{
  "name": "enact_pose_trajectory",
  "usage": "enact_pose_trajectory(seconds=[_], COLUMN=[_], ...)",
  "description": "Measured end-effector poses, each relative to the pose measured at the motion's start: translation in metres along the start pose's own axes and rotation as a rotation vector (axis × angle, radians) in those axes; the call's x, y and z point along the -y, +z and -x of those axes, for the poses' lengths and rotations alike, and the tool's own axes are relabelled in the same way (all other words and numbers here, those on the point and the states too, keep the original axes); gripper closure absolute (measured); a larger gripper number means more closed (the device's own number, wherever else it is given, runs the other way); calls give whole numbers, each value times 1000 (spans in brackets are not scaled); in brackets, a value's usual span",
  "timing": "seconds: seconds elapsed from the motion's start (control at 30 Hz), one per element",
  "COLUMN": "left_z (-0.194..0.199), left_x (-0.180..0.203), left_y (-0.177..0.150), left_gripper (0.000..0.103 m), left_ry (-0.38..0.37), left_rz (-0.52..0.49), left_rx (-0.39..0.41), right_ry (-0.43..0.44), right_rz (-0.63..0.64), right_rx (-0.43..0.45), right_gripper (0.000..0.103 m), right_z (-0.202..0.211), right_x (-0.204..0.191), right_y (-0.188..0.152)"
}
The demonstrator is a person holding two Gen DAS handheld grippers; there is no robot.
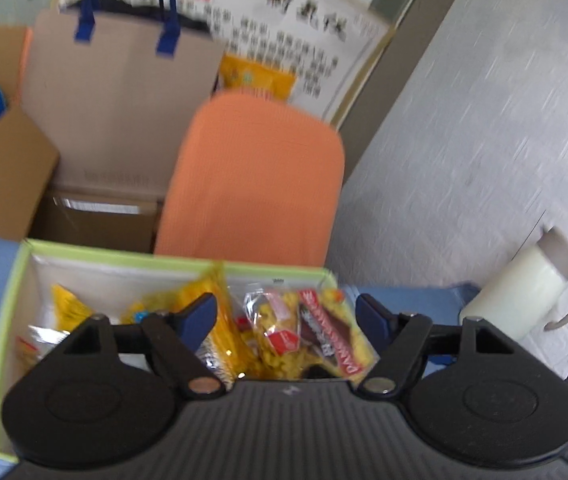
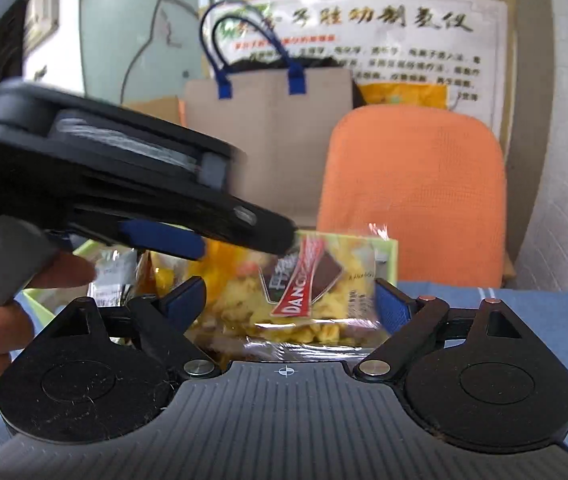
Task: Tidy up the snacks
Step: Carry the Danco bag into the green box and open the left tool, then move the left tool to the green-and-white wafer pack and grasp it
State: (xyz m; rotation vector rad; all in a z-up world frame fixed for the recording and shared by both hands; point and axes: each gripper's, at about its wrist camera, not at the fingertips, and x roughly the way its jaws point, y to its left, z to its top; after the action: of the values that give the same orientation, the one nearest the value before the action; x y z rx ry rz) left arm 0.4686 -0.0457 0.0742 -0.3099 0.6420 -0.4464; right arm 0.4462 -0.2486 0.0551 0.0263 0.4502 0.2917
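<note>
Right now the left gripper [image 1: 286,312] hangs spread wide over the green-rimmed box [image 1: 4,304], pinching nothing; snack packets fill the box, the red-labelled snack bag [image 1: 324,332] lying at its two o'clock corner. From the right wrist view, the right gripper [image 2: 290,294] is also spread, that snack bag [image 2: 308,292] between its fingers though contact is unclear. The left gripper's body [image 2: 116,184] crosses at ten o'clock, an orange chair [image 2: 412,196] at one o'clock.

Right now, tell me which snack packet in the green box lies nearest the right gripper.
The clear packet with the red DANGO band, lying between the right gripper fingers. The silver packet and orange-yellow bags sit farther left.
</note>
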Motion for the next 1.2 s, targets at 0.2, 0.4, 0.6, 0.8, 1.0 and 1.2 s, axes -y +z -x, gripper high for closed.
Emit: enact_pose_trajectory(seconds=[0.2, 0.4, 0.6, 0.8, 1.0, 1.2], left_z=[68, 99, 115, 146, 169, 188], left_x=[9, -4, -29, -51, -61, -73], left_y=[-33, -115, -187, -194, -194, -204], left_gripper=[22, 22, 22, 22, 21, 21], left_ry=[-13, -29, -3, 56, 63, 57], left_rz=[-36, 23, 151, 200, 201, 234], left_rx=[35, -57, -177, -140, -99, -98], right_ry=[-55, -87, -63, -14, 67, 172], right_rz=[11, -9, -143, -178, -207, -175], right_rx=[117, 43, -134, -210, -193, -205], right_gripper=[11, 10, 10, 10, 10, 10], right_z=[74, 128, 128, 120, 134, 148], right_x=[-8, -26, -20, -52, -115, -168], right_y=[-3, -54, -126, -157, -169, -172])
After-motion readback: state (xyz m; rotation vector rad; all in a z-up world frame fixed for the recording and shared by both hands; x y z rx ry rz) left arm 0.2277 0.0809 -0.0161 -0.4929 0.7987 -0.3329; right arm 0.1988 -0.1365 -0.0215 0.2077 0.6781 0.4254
